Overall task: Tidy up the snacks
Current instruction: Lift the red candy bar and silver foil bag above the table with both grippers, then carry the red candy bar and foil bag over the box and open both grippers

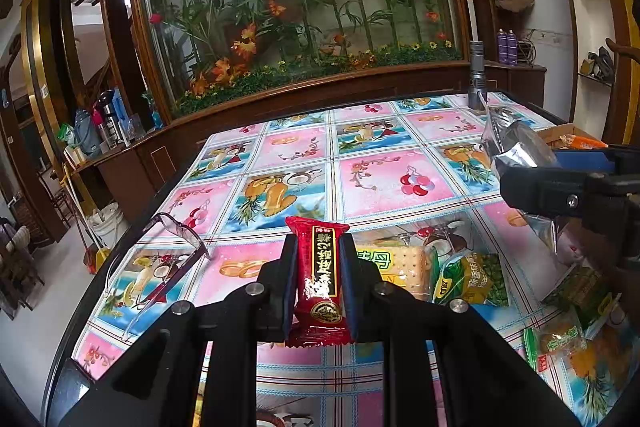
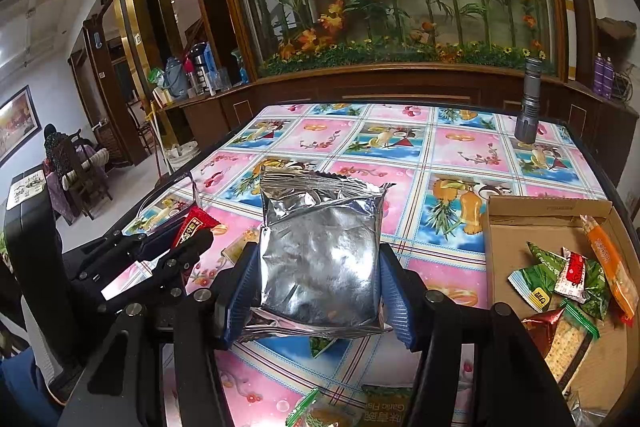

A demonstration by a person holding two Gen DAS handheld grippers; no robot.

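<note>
A: Above the tablecloth (image 1: pixel 384 183), a red candy bar (image 1: pixel 318 279) is clamped upright in the left gripper (image 1: pixel 319 277).

B: Yep, and a silver pouch (image 2: pixel 320 255) is pinched by the right gripper (image 2: pixel 318 279), beside the cardboard box (image 2: pixel 496 239).

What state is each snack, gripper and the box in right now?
Left gripper: shut on the red snack bar.
Red snack bar: held upright, off the table.
Right gripper: shut on the silver packet.
Silver packet: held, sealed.
Cardboard box: open, partly filled with snacks.
Glasses: unfolded, on the table.
</note>
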